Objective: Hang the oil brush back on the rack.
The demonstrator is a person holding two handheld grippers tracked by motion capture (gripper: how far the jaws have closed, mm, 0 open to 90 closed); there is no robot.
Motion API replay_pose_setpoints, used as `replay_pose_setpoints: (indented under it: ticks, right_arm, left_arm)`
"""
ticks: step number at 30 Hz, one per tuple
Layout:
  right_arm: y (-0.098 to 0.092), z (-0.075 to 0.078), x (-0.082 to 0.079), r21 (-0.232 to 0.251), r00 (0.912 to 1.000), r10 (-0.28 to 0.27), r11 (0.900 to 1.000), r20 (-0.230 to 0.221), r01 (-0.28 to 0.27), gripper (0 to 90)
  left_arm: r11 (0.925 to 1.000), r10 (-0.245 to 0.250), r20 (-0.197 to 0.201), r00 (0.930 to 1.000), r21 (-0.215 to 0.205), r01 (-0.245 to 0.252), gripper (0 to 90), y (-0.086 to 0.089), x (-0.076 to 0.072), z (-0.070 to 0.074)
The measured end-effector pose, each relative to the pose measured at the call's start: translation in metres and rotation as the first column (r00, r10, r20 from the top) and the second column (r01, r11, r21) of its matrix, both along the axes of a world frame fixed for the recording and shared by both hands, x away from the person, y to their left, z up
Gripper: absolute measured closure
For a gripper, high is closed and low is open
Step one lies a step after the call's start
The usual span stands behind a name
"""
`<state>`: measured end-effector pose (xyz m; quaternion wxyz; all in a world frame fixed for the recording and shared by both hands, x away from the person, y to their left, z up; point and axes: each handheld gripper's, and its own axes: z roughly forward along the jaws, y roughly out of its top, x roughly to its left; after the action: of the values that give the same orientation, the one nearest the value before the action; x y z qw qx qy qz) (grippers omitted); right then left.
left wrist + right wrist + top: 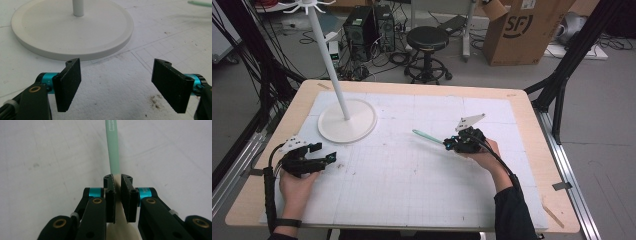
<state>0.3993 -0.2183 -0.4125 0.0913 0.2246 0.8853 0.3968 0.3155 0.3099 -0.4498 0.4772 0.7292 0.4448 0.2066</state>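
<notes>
Green-handled utensil (426, 135) clamped in right gripper (451, 143), well right of stand base (347, 121). Left gripper (330, 159) near base, jaws apart, empty.

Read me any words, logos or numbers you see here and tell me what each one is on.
"SF": dark logo on the cardboard box on the floor beyond the table.
Embossed marking near the tip of the green handle held in the right tongs: too blurred to read.
Small green display on the device behind the table: too small to read.

A slim mint-green handle (113, 150) – pinched in the right tool (117, 185) – points to ten o'clock just above the bench (412, 165).
</notes>
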Motion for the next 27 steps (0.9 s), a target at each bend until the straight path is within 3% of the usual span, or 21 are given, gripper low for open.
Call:
replay_pose_setpoints:
  ticks: [1, 2, 12, 23, 27]
  right_arm:
    - [-0.001, 0.003, 0.0, 0.019, 1.0, -0.002, 1.0, 0.0, 0.002, 83.5]
    - [-0.002, 0.012, 0.001, 0.068, 0.9998, -0.016, 0.998, 0.008, 0.015, 83.5]
    - [0.01, 0.05, 0.004, 0.165, 0.9978, -0.052, 0.985, 0.041, 0.044, 83.4]
    - [0.057, 0.106, 0.007, 0.245, 0.9945, -0.015, 0.969, 0.103, -0.011, 83.4]
    - [0.073, 0.124, 0.009, 0.254, 0.9932, 0.0, 0.967, 0.117, -0.03, 83.4]
  left_arm:
    - [1.0, 0.0, 0.0, 1.0, 0.0, 0.0, 24.4, 0.0, 0.0, 0.0]
    - [1.0, 0.0, 0.0, 1.0, -0.001, 0.0, 24.4, 0.0, 0.0, 0.0]
    - [1.0, -0.001, 0.0, 1.0, -0.002, 0.001, 24.4, 0.0, 0.0, 0.0]
    - [1.0, -0.005, 0.003, 1.0, -0.002, 0.005, 24.5, 0.0, 0.0, 0.0]
    - [0.9999, -0.005, 0.004, 1.0, 0.01, 0.005, 24.5, -0.001, 0.0, 0.0]
